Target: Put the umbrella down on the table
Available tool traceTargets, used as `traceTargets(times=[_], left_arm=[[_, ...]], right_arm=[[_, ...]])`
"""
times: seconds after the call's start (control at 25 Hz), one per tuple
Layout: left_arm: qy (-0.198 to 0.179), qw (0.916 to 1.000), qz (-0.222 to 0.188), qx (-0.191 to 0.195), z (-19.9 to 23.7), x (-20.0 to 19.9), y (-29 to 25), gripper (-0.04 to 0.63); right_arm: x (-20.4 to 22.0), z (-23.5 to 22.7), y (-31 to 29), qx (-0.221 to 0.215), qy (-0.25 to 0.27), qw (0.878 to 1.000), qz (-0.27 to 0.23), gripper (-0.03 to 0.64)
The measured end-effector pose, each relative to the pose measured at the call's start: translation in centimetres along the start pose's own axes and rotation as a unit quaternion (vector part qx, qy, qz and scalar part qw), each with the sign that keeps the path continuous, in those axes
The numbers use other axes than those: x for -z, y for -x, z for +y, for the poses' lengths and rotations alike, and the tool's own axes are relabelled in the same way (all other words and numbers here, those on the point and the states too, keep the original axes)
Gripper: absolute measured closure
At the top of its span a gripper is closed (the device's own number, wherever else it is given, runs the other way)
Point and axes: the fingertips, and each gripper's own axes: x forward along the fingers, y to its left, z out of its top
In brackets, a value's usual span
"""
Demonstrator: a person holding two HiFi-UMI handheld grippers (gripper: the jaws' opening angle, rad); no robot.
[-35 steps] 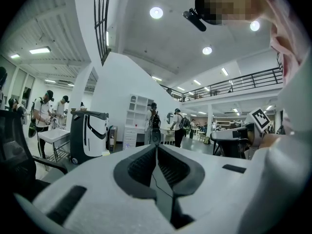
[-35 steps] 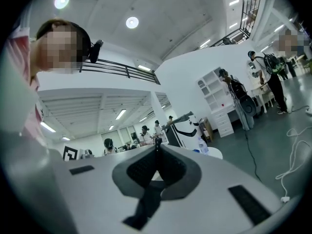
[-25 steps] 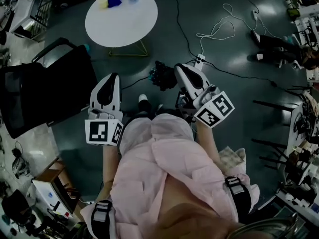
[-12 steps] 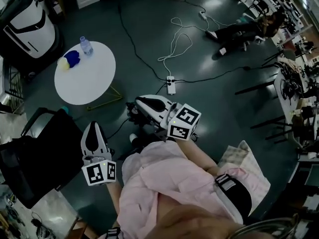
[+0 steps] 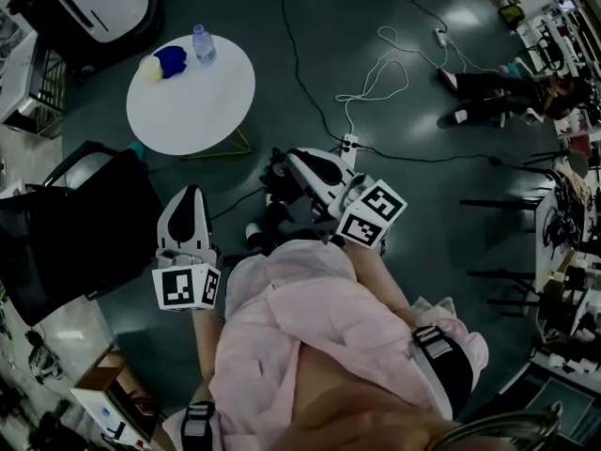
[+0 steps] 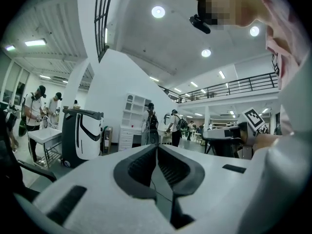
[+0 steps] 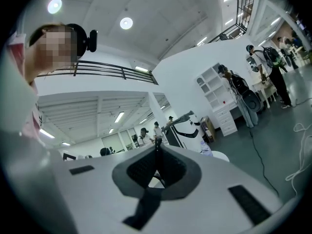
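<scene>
We've got the left gripper (image 5: pixel 187 194) and right gripper (image 5: pixel 293 158) both clenched empty, the umbrella perhaps that dark bundle (image 5: pixel 278 178) beneath the right one, the table (image 5: pixel 202 111) well apart, so we judge the put-down not yet done.

- Round white table (image 5: pixel 202 101) carries a bottle (image 5: pixel 200 43), a blue object (image 5: pixel 172 59) and a yellow object (image 5: pixel 150 67) at its far edge
- Dark floor (image 5: pixel 413 216) bears trailing cables (image 5: pixel 362 97) and a power strip (image 5: pixel 349 144)

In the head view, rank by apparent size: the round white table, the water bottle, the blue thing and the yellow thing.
1. round white table
2. blue thing
3. water bottle and yellow thing look about alike, too close to rank.
</scene>
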Motion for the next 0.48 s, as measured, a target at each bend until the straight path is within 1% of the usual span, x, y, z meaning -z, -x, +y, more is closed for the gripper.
traceTargets(times=[0.24,0.48], left_arm=[[-0.005,0.9986,0.011,-0.051,2.2,0.4,-1.8,0.572],[-0.003,0.9972,0.001,-0.075,2.6,-0.1,-4.2,0.572]], right_arm=[[-1.2,-3.2,-3.2,-0.033,0.001,0.999,0.016,0.592],[-2.4,-5.8,-5.6,-0.056,0.008,0.998,0.027,0.592]])
